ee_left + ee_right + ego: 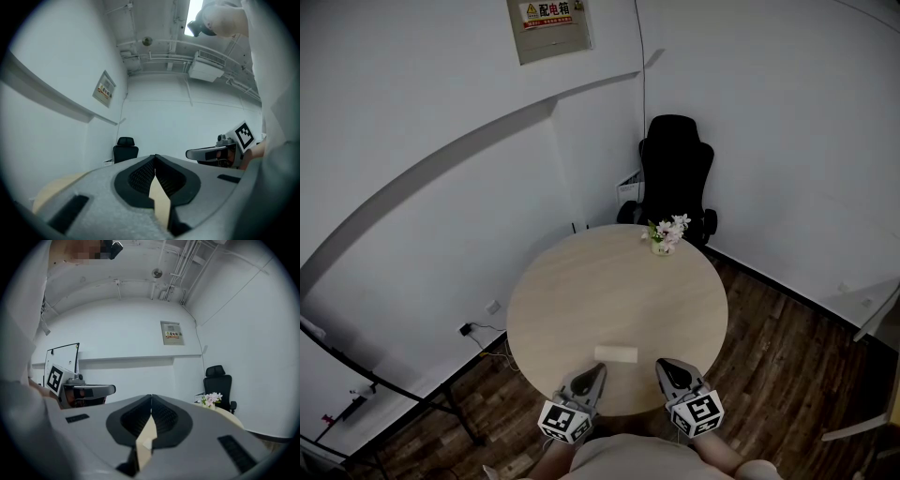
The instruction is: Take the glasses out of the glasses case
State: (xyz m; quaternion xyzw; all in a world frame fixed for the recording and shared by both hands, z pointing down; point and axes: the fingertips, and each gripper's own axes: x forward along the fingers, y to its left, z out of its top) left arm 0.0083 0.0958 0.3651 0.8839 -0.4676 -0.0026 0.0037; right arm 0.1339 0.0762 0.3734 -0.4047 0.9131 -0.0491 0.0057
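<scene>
A small beige glasses case (616, 353) lies closed on the round wooden table (581, 291), close to its near edge. My left gripper (600, 370) hovers just near-left of the case, its jaws together and nothing between them. My right gripper (662, 364) sits just right of the case, also shut and empty. In the left gripper view the left gripper (155, 157) has its tips meeting, and the right gripper (206, 153) shows to the side. In the right gripper view the right gripper (151, 396) has its tips touching. No glasses are visible.
A small vase of flowers (667, 236) stands at the table's far edge, with a black office chair (675, 173) behind it in the corner. An electrical box (548, 26) hangs on the wall. A wall socket and cable (469, 329) sit low at the left.
</scene>
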